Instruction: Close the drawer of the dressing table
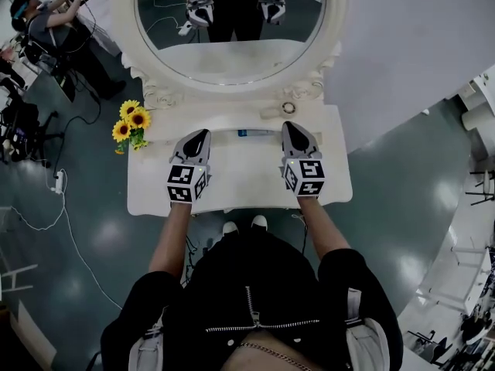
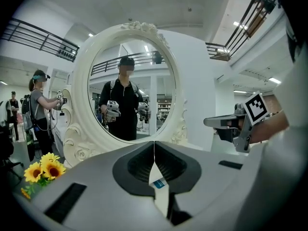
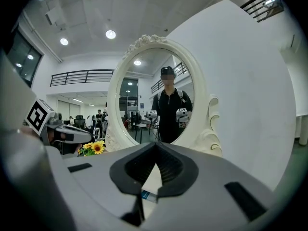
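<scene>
The white dressing table [image 1: 240, 184] stands under an oval mirror [image 1: 232, 52]. From above, no open drawer shows; the drawer front is hidden below the top's front edge. My left gripper [image 1: 199, 135] and right gripper [image 1: 291, 127] lie side by side over the table top, pointing at the mirror. In the left gripper view the left gripper's [image 2: 154, 143] jaws meet in a thin line with nothing between them. The right gripper [image 3: 155, 143] is shut the same way. A small tube with a blue label [image 1: 255, 133] lies on the top between them.
Sunflowers [image 1: 130, 122] stand at the table's left corner. A small ring-shaped thing [image 1: 288, 107] sits at the mirror's foot. A person with grippers [image 1: 46, 29] stands at the far left. A power strip and cables [image 1: 58, 182] lie on the floor to the left.
</scene>
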